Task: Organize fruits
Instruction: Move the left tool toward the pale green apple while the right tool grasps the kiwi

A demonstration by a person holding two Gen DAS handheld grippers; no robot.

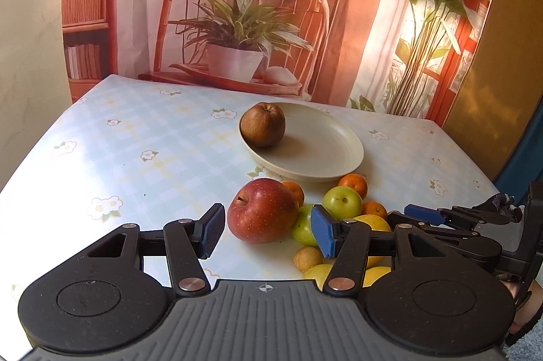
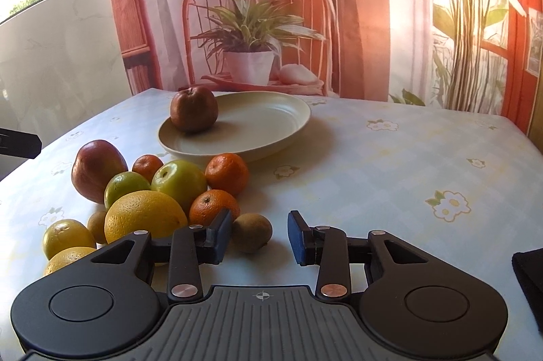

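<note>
A cream plate holds a brown pear on its left side. In front of the plate lies a pile of fruit: a red apple, green apples, mandarins, yellow citrus and a small brown kiwi. My left gripper is open, its jaws on either side of the red apple, not touching it. My right gripper is open around the kiwi, low over the table. It also shows in the left wrist view.
The table has a pale checked flower cloth. A printed backdrop with a chair and plant hangs behind the far edge. A dark object lies at the right edge.
</note>
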